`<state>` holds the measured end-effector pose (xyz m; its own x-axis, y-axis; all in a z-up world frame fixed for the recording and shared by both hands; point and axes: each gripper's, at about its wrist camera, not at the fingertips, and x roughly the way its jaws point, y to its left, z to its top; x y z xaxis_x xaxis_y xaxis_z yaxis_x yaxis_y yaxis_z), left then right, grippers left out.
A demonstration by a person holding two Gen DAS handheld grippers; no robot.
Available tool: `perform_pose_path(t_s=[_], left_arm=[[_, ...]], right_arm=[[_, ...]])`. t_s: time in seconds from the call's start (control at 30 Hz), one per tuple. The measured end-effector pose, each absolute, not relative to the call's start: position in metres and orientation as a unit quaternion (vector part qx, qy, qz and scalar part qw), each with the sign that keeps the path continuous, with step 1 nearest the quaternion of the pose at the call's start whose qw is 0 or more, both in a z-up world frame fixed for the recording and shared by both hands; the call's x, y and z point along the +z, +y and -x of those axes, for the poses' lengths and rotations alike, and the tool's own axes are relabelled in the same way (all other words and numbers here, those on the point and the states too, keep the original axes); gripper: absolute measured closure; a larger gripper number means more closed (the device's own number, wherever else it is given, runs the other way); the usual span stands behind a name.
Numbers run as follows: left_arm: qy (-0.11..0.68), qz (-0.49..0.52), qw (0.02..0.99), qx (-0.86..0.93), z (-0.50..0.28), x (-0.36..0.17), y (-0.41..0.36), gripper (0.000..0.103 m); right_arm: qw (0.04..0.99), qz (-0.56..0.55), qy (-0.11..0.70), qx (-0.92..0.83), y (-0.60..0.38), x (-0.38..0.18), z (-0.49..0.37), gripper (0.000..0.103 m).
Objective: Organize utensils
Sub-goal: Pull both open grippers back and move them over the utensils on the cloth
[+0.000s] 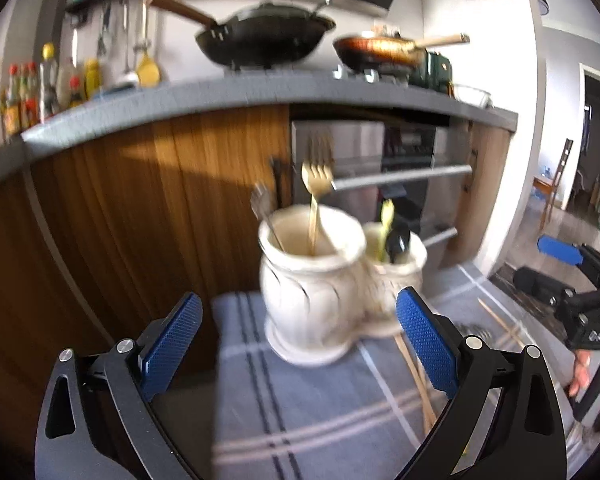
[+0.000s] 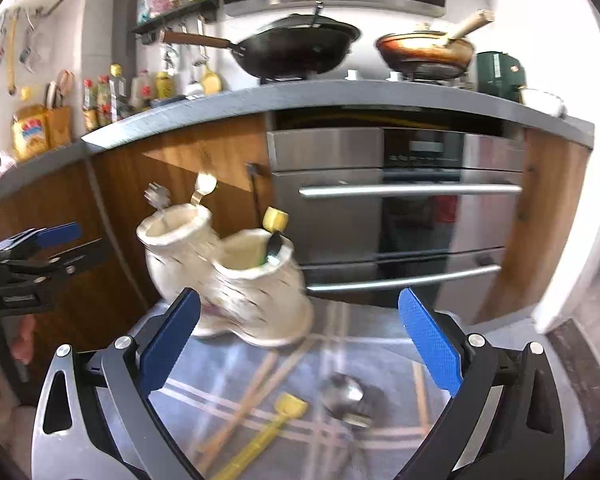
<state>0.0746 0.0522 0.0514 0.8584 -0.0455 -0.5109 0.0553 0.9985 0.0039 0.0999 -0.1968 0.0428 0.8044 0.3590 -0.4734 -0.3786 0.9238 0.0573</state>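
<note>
Kitchen counter behind, blue plaid cloth (image 1: 300,400) bore twin cream holders (image 1: 312,292) with gold fork (image 1: 317,184), left gripper (image 1: 300,340) and right gripper (image 2: 300,340) both gaped empty, loose chopsticks (image 2: 256,384) nearby.

"das" on right hand-held gripper (image 1: 560,250).

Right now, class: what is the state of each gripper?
Left gripper: open, holding nothing; the white ceramic holder stands beyond its fingers.
Right gripper: open, holding nothing.

Open right claw (image 2: 300,332), twin vases (image 2: 236,276), spoon (image 2: 346,398)
</note>
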Motion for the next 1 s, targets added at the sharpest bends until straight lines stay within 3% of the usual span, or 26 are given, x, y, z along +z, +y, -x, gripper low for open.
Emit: perform_pose_path(t_s=[0.4,0.67,0.83,1.0], left_arm=[[0.340,-0.024,0.939,-0.049,-0.085,-0.028,0.017,0.006],[0.364,-0.034,0.927,-0.086,-0.084,-0.040,-0.003,0.006],[0.360,-0.006,0.928,-0.098,-0.086,-0.034,0.008,0.006],[0.346,-0.011,0.934,-0.092,-0.083,-0.029,0.007,0.006]], right_arm=[[0.939,0.008,0.318,0.131,-0.244,-0.008,-0.124,0.005],[0.921,0.000,0.353,0.163,-0.239,-0.023,-0.125,0.007],[0.893,0.007,0.394,0.218,-0.209,-0.030,-0.109,0.026],[0.871,0.050,0.424,0.244,-0.170,-0.043,-0.097,0.052]])
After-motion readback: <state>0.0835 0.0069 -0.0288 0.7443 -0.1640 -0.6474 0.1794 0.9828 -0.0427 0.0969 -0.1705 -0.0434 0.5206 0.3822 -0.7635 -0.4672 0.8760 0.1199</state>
